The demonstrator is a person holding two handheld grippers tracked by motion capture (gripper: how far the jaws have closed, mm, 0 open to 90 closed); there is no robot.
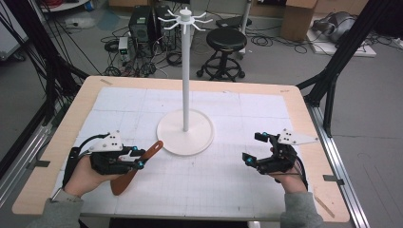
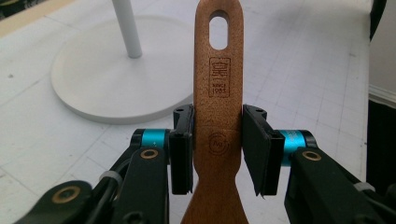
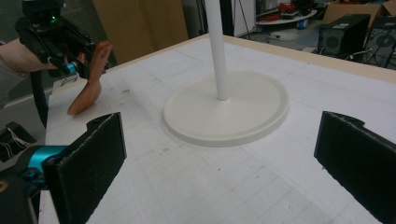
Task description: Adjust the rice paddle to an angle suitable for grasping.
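My left gripper (image 1: 139, 157) is shut on the handle of a brown wooden spatula (image 1: 152, 148) at the table's front left. In the left gripper view the pads clamp the spatula (image 2: 218, 84) on both sides, just below its stamped logo. The handle's slotted hole points toward the white hook stand (image 1: 185, 132). The right gripper view shows the spatula (image 3: 88, 93) tilted, blade end low by the mat; whether it touches I cannot tell. At the front right my right gripper (image 1: 253, 148) is open and holds nothing, and it faces the stand's round base (image 3: 229, 112).
The stand's thin pole (image 1: 186, 71) rises from mid-table to a ring of hooks (image 1: 185, 19). A white gridded mat (image 1: 214, 185) covers the wooden table. Beyond the far edge are a black stool (image 1: 226, 40), computer towers (image 1: 142, 23) and floor cables.
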